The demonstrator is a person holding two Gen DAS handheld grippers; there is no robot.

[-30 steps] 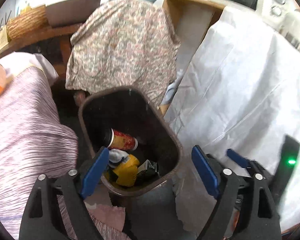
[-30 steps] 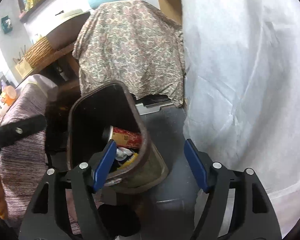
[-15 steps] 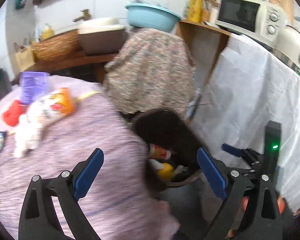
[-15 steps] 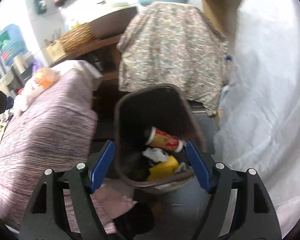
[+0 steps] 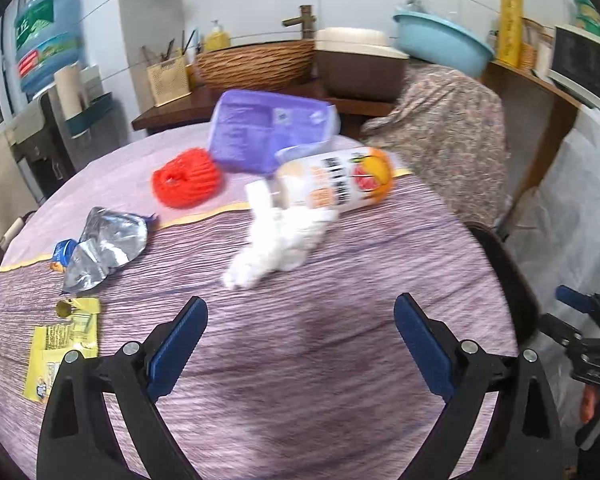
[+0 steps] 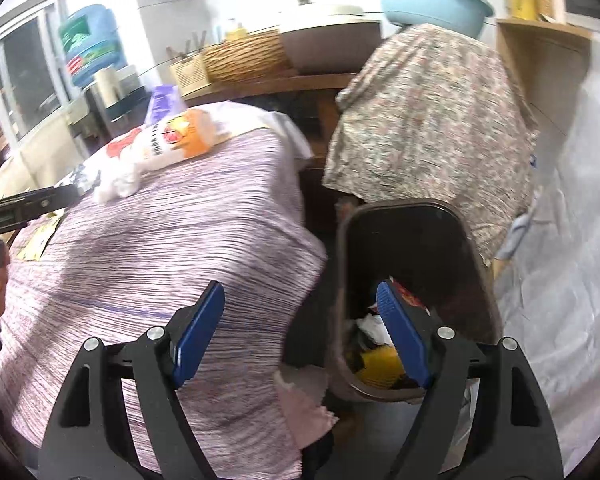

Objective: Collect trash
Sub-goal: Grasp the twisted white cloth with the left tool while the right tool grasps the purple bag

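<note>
My left gripper [image 5: 300, 340] is open and empty above the purple-clothed table [image 5: 300, 380]. On the table lie a crumpled white tissue [image 5: 276, 252], an orange-and-white bottle [image 5: 336, 184], a silver foil wrapper [image 5: 104, 248], a yellow packet [image 5: 60, 348], a red string ball [image 5: 188, 178] and a purple pack [image 5: 268, 132]. My right gripper [image 6: 300, 324] is open and empty over the table's edge beside the brown trash bin [image 6: 416, 232], which holds a yellow item [image 6: 380, 368] and other trash. The bin's rim [image 5: 504, 272] shows in the left wrist view.
A floral-covered object [image 6: 428, 120] stands behind the bin, with a blue basin [image 6: 432, 0] on top. White sheeting [image 6: 572, 240] hangs at the right. A wooden counter with a wicker basket [image 5: 256, 64] runs along the back wall. A water jug [image 5: 44, 36] stands at the left.
Both grippers have swung left and up from over the bin toward the table. The left wrist view now faces the tabletop trash; the bin has slid to the right edge.
</note>
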